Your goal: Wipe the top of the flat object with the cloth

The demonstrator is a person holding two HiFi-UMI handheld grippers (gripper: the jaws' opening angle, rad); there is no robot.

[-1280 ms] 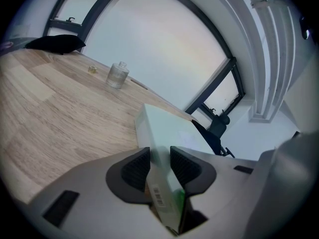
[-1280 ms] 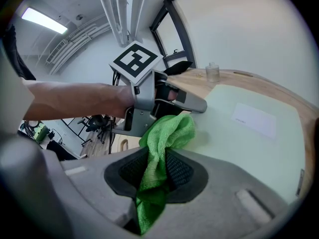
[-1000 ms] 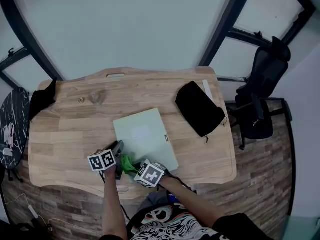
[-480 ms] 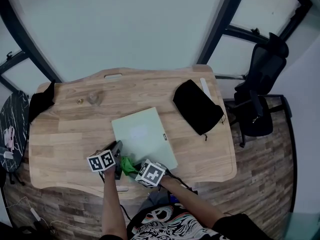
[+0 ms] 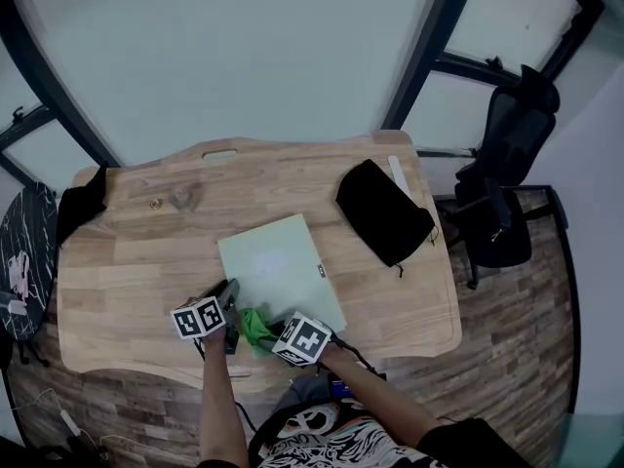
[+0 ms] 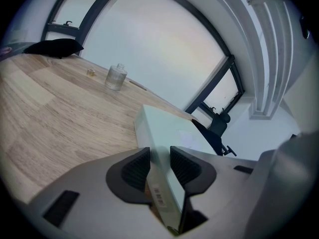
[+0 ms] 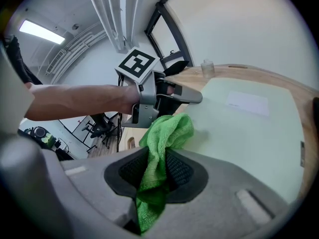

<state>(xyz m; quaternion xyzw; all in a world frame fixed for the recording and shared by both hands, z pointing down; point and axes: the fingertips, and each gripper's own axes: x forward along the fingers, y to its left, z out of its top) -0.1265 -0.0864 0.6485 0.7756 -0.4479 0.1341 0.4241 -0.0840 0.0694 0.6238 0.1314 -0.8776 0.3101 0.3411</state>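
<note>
Green cloth (image 7: 164, 133), pinched fast in the right gripper (image 7: 158, 169), had slid slightly rightward over the near corner of the flat object (image 5: 278, 269) on the table (image 5: 127, 271) — the left gripper (image 6: 160, 164) clamping that object's near edge — so wiping seemed barely begun.

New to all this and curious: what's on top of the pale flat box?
On the box: the green cloth, held in the right gripper, at its near corner; a white label mid-top. Anything beneath the cloth is hidden.

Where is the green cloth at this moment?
In the head view, the green cloth sits at the flat box's near-left corner, pinched in the right gripper.
</note>
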